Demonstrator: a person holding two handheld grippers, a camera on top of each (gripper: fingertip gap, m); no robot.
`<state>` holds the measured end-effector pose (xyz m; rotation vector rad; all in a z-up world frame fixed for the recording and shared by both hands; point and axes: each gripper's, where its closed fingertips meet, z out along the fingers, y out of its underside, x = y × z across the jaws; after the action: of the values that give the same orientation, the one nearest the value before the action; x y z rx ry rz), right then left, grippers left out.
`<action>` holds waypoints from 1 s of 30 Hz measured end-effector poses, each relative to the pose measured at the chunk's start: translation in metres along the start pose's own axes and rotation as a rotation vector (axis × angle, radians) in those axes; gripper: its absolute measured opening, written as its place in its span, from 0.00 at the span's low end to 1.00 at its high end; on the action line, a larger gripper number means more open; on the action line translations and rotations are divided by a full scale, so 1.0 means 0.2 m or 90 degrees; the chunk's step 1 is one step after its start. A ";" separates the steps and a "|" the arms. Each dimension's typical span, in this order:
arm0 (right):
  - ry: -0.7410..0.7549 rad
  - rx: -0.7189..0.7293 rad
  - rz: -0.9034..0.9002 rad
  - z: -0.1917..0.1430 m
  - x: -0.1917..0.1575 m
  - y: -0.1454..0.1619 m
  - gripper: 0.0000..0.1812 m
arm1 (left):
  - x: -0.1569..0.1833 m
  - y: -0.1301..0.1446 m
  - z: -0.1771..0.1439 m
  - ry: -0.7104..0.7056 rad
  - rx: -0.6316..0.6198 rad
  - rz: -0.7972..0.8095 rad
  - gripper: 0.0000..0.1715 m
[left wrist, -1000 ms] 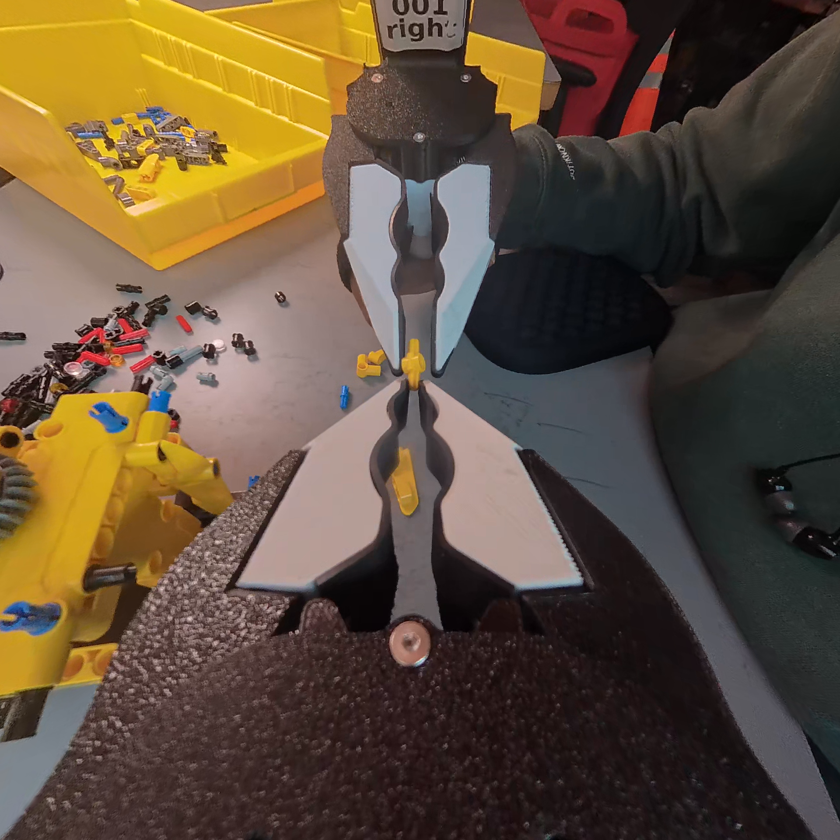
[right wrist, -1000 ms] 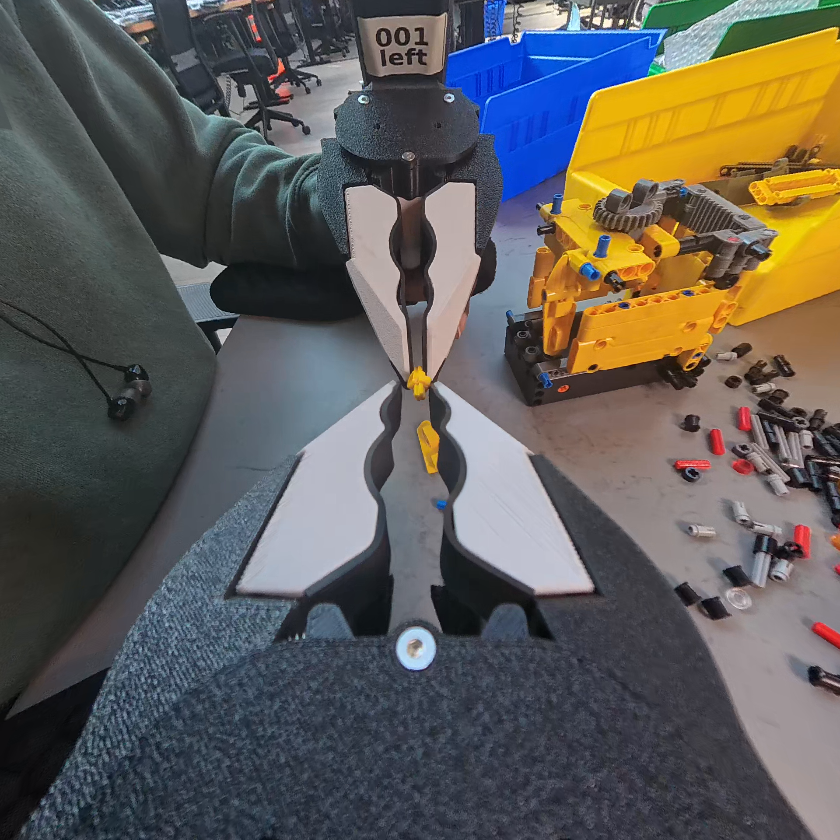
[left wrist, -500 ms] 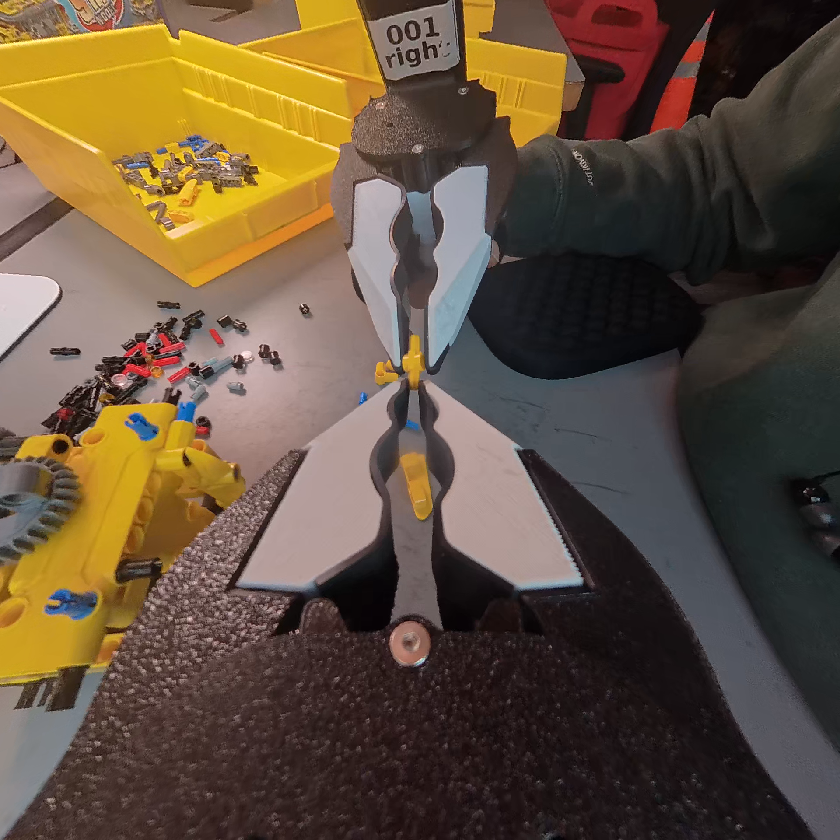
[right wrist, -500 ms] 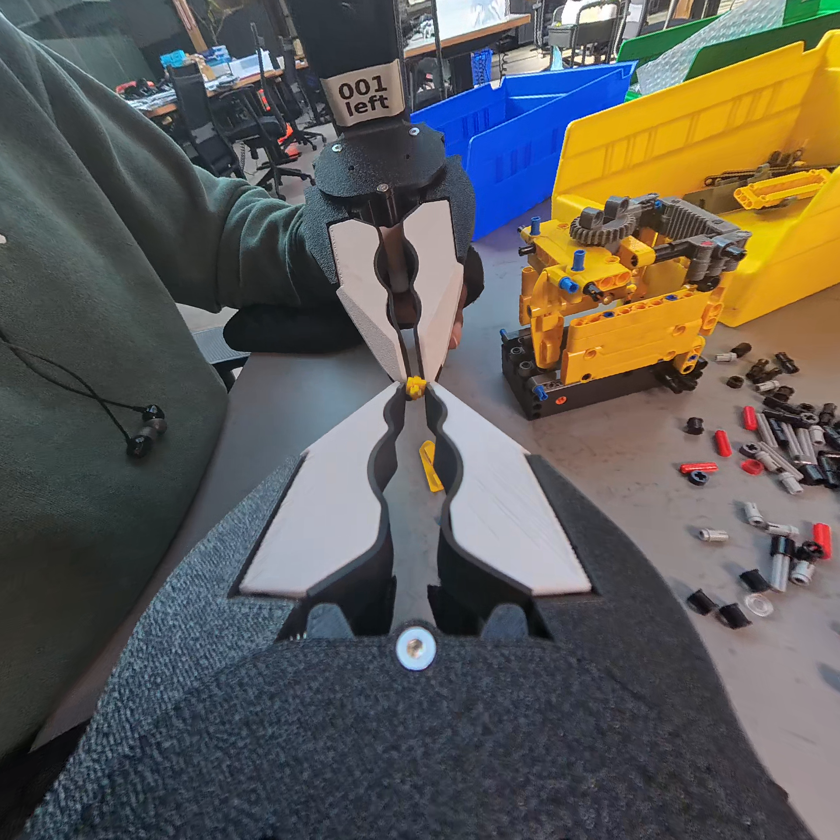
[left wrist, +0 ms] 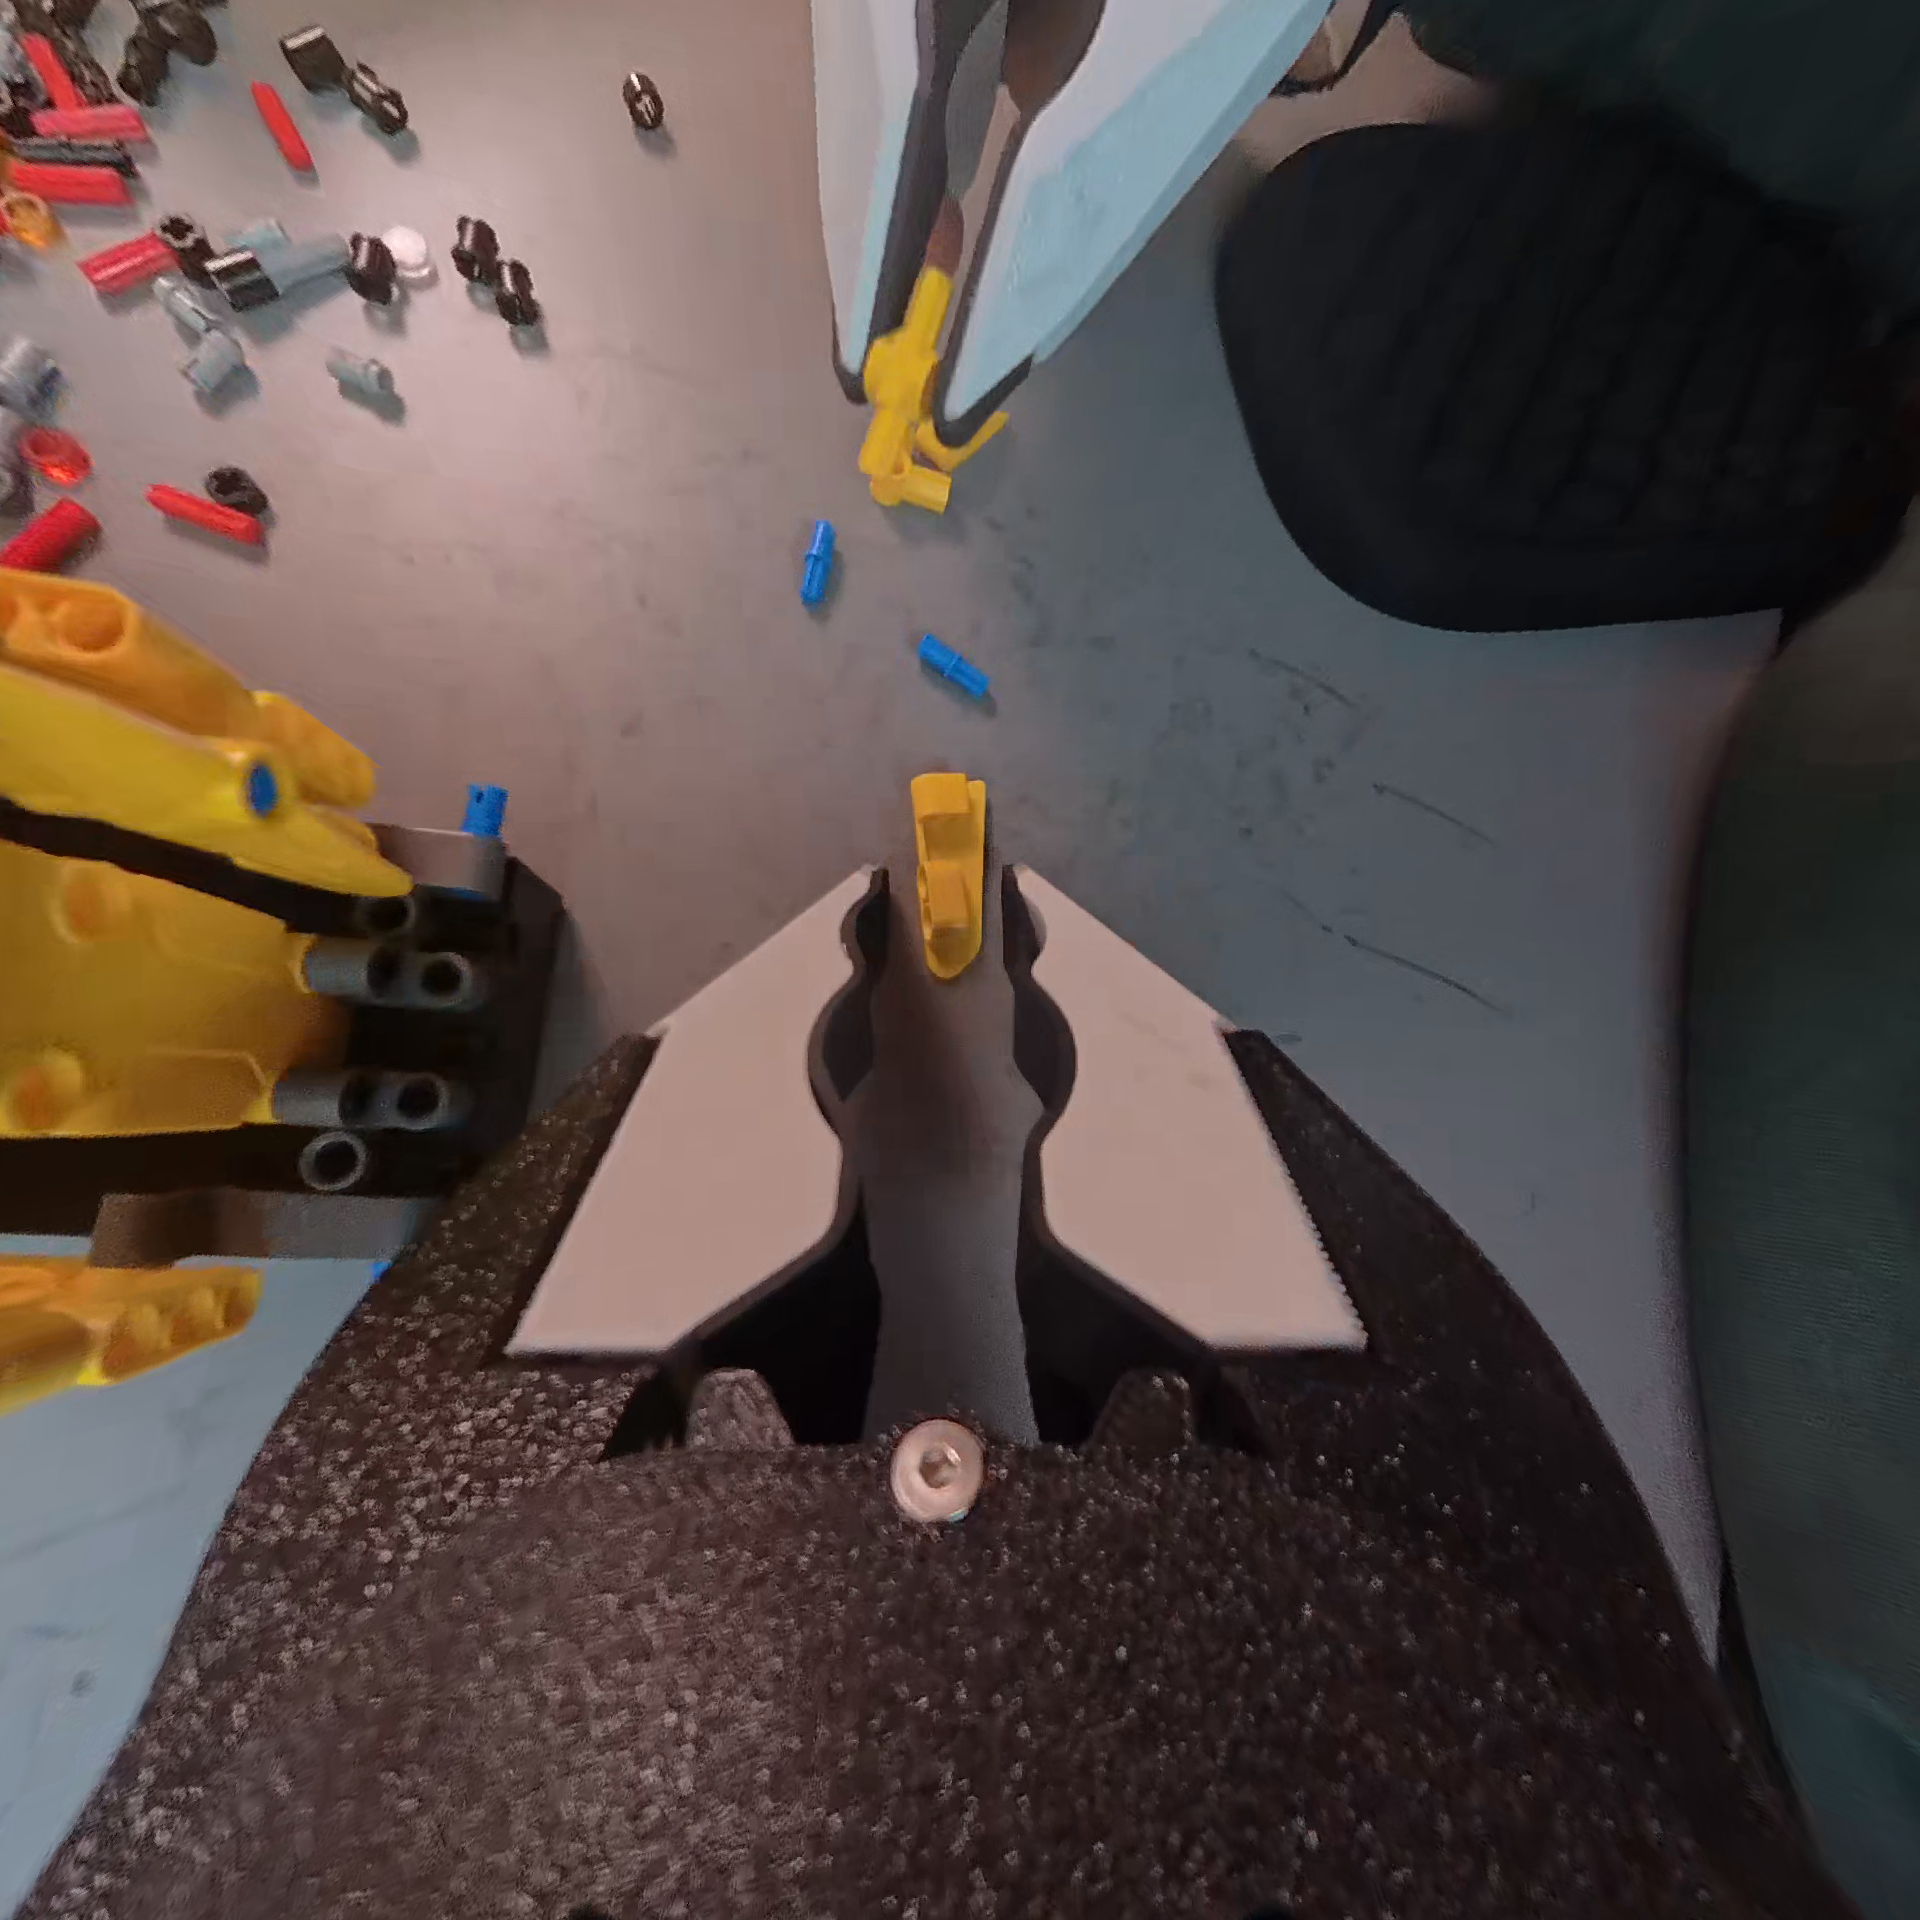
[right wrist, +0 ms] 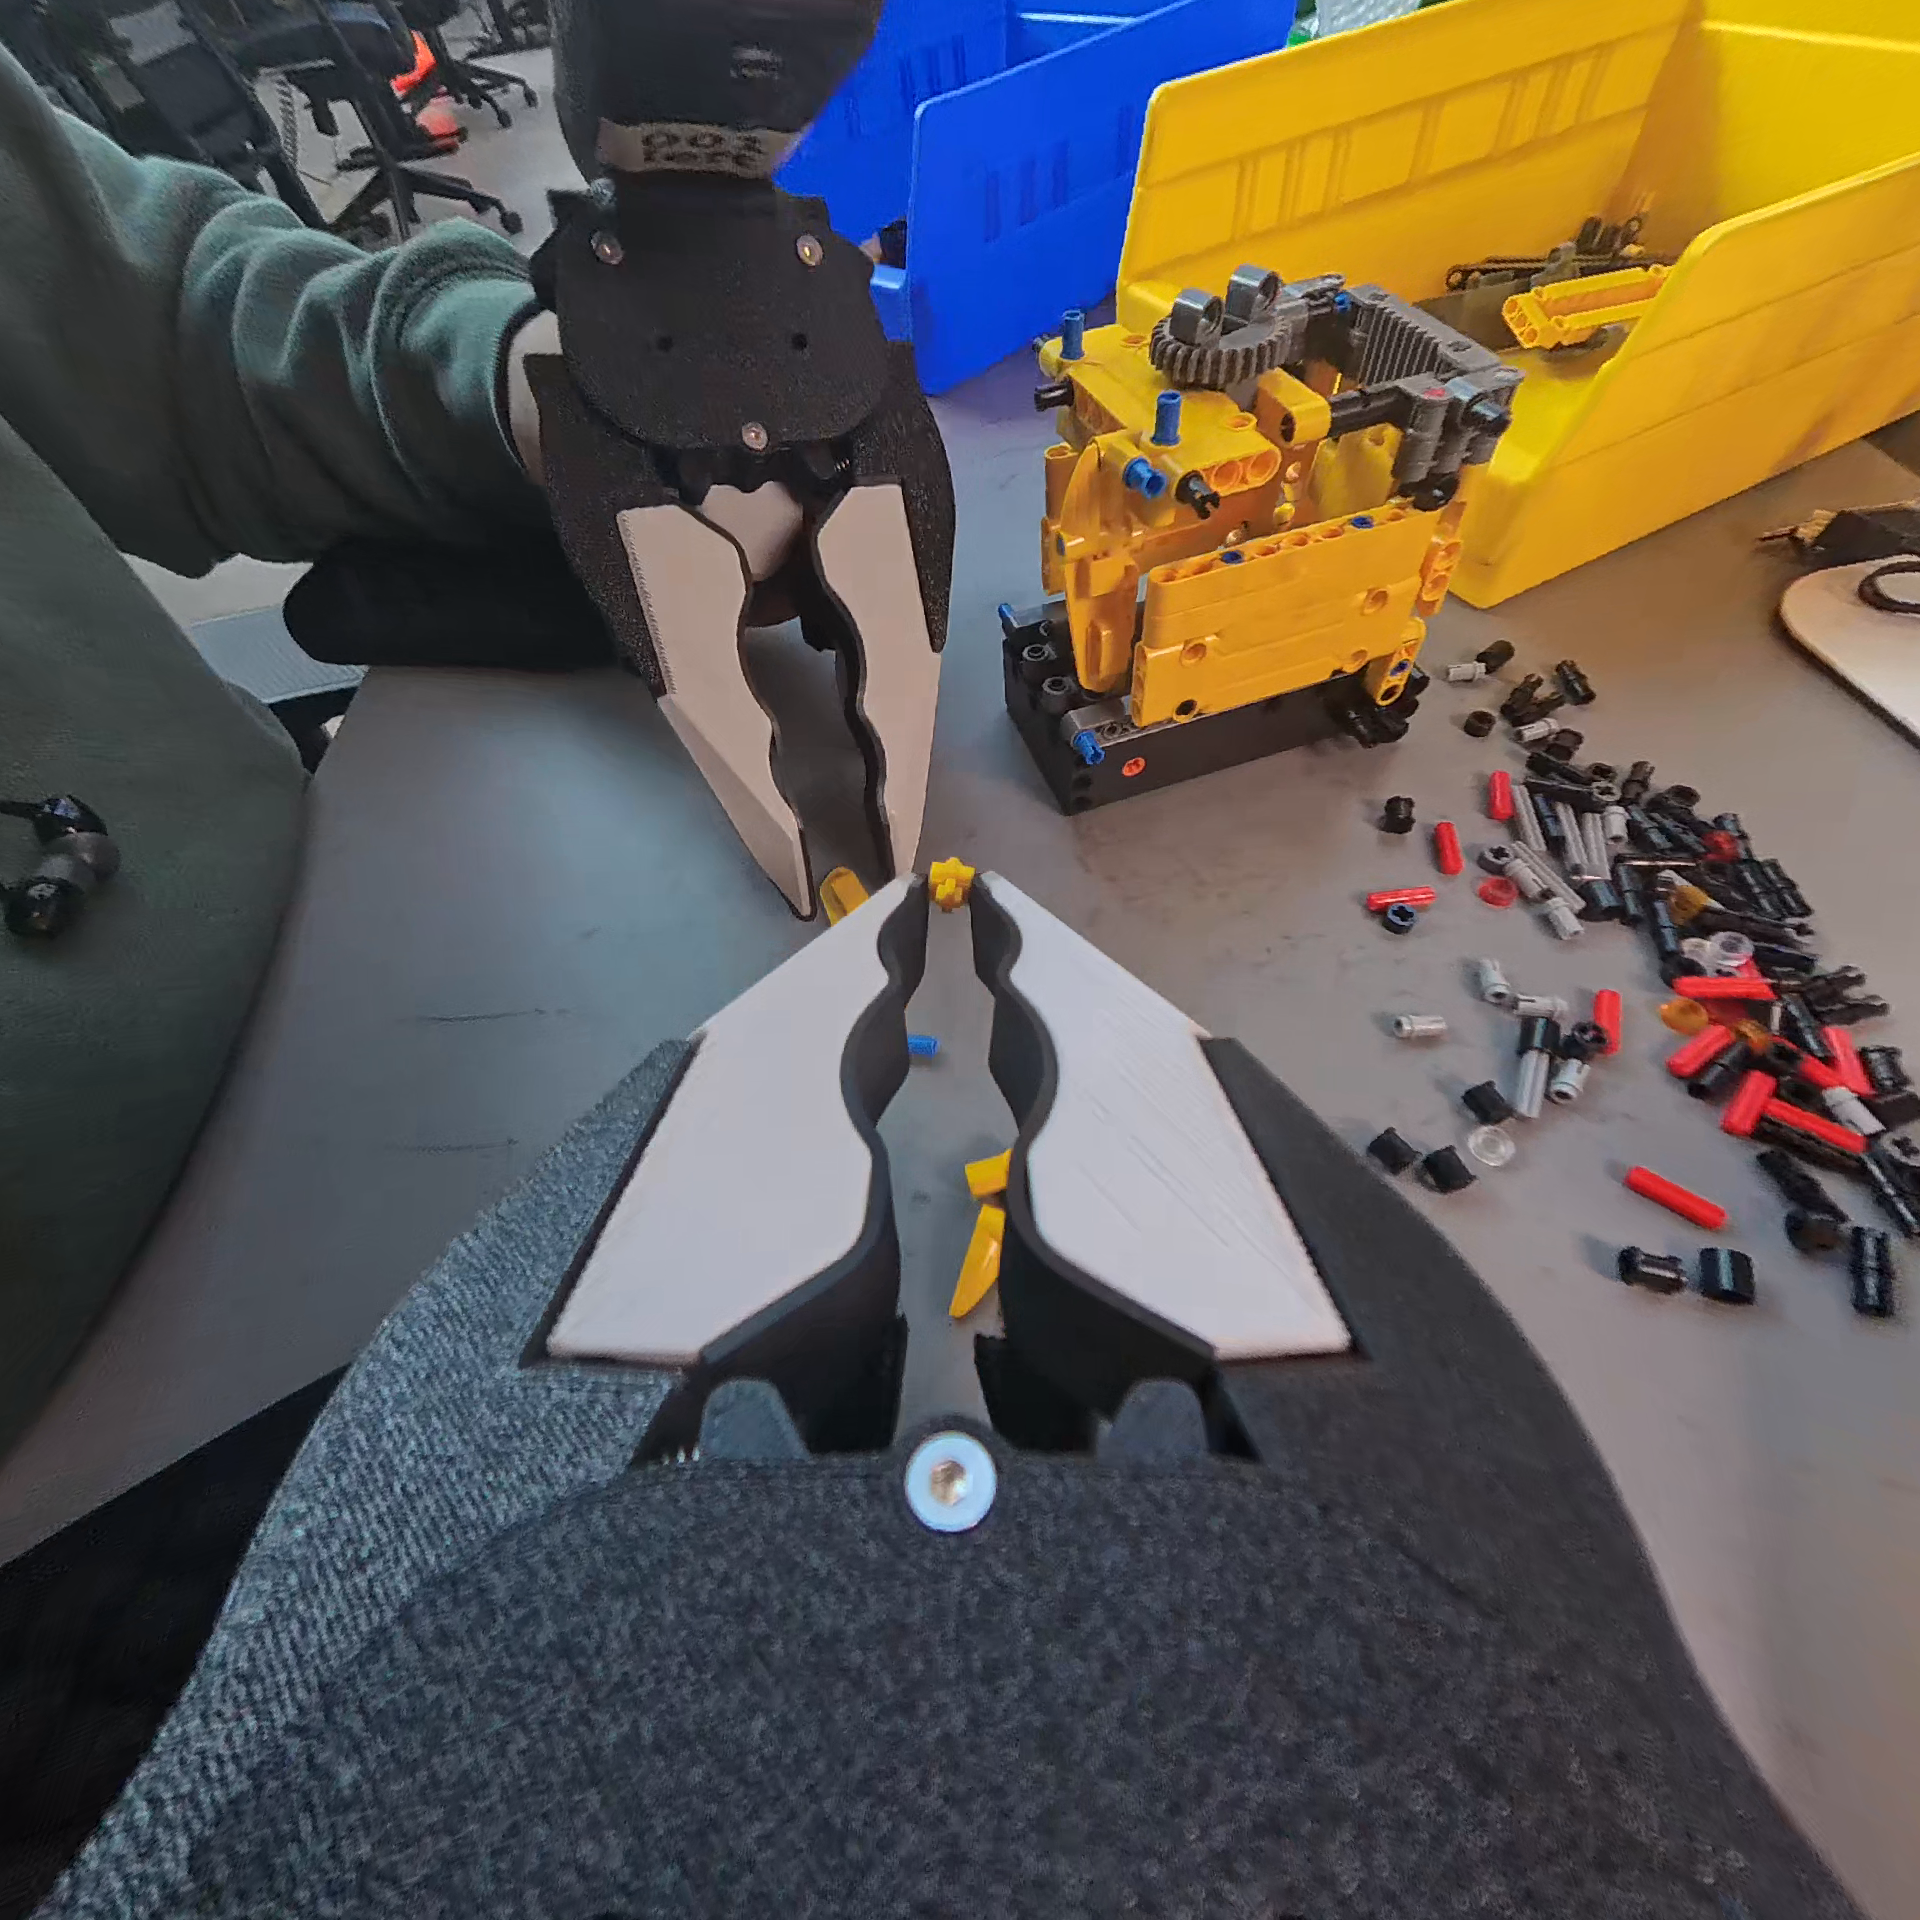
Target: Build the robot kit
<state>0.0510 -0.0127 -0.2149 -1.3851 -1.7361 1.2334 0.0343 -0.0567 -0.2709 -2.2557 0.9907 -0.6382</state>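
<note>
My left gripper (left wrist: 945,871) is open and low over the grey table (left wrist: 623,644). Its fingertips stand on either side of a curved yellow piece (left wrist: 945,914) that lies on the table. The right wrist view shows the same: left gripper (right wrist: 847,878), yellow piece (right wrist: 837,896). My right gripper (right wrist: 949,881) is shut on a small yellow connector (right wrist: 949,885) and holds it above the table. In the left wrist view the right gripper (left wrist: 914,400) is at the top with the connector (left wrist: 906,358) in its tips. More small yellow pieces (left wrist: 914,480) lie just under it.
A yellow and black brick model (right wrist: 1247,540) stands close to my left gripper's left side (left wrist: 156,935). Loose red, black and grey pins (right wrist: 1714,987) lie right of it. Two blue pins (left wrist: 818,561) lie ahead. Yellow bin (right wrist: 1558,260), blue bin (right wrist: 997,156), black armrest pad (left wrist: 1538,364). There is about 8 centimeters between the tips of the two grippers.
My left gripper has let go of the yellow connector, opened and dropped to the table around the curved yellow piece. My right gripper keeps hold of the connector.
</note>
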 end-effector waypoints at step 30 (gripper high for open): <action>-0.040 0.145 0.063 -0.06 -0.13 -0.18 0.04 | 0.03 -0.31 -0.27 -0.529 0.160 0.558 0.05</action>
<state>0.0542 -0.0350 -0.1751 -1.3224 -1.5278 1.4919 0.0338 -0.0442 -0.1888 -1.3939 1.1871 0.4940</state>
